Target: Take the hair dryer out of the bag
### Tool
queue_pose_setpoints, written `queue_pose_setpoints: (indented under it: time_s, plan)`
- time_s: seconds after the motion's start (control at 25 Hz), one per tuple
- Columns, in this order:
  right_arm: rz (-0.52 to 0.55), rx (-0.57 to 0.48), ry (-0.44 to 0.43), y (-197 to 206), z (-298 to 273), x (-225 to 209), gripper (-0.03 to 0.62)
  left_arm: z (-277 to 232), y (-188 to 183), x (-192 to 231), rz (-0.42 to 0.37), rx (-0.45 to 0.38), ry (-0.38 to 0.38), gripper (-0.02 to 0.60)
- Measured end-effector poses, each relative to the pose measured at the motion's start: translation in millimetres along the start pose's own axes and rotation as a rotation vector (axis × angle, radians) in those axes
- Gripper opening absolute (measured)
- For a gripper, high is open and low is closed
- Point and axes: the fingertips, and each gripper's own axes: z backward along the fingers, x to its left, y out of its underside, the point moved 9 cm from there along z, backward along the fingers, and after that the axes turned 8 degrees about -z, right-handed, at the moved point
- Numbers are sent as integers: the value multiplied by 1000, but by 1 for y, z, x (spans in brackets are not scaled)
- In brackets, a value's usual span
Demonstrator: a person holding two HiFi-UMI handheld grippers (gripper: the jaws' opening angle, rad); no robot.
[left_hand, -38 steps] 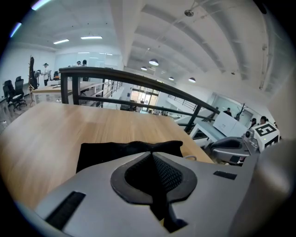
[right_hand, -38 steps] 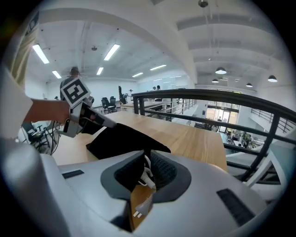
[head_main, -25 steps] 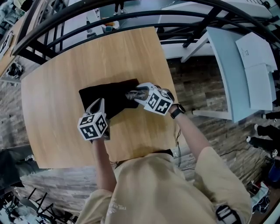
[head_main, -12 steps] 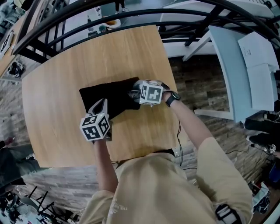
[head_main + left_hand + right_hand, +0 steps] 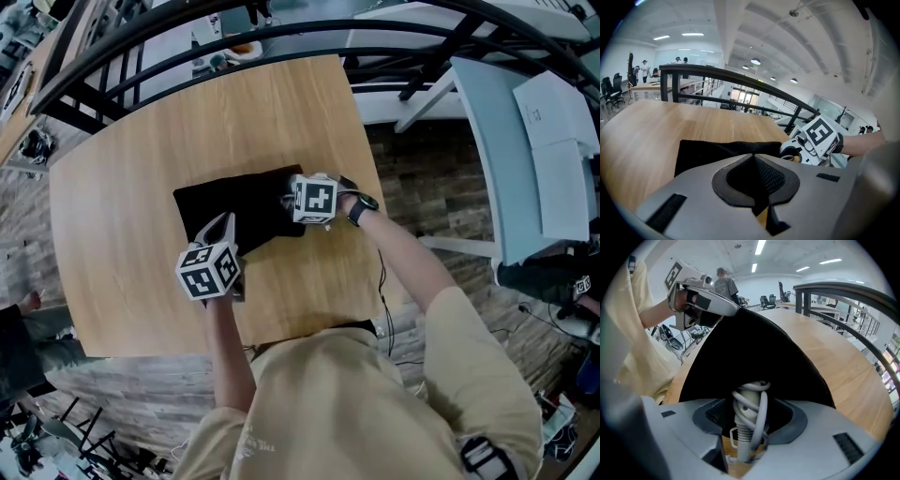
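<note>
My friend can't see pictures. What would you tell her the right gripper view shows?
The right gripper, whose jaws have just been opening, stands open around a white cord-wrapped hair dryer handle poking from a black bag on a wooden table. The left gripper is at the bag's far end.

A large open-plan office, on what looks like a raised level. A black railing [image 5: 740,79] edges the wood-plank floor [image 5: 422,187]. Under a high white ceiling run strip lights [image 5: 691,34]. Black office chairs [image 5: 611,91] stand by long desks in the distance, where a few people [image 5: 645,70] stand. Next to the wooden counter [image 5: 141,187] is a white desk [image 5: 497,187] with papers [image 5: 553,112] on it.
</note>
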Motion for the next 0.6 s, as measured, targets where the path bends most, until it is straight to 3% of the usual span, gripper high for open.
queue_pose_setpoints:
  time_s: [0.24,0.44,0.6]
  plan:
    - [0,-80,54,-1,13,9,198,-2,7,9,60,-6,2,21]
    - [85,-44,98,4,39,15,196,-3,8,12,89,-11,-1,21]
    - [92,-45,108,13,62,20,196,-6,11,9,104,-9,4,21]
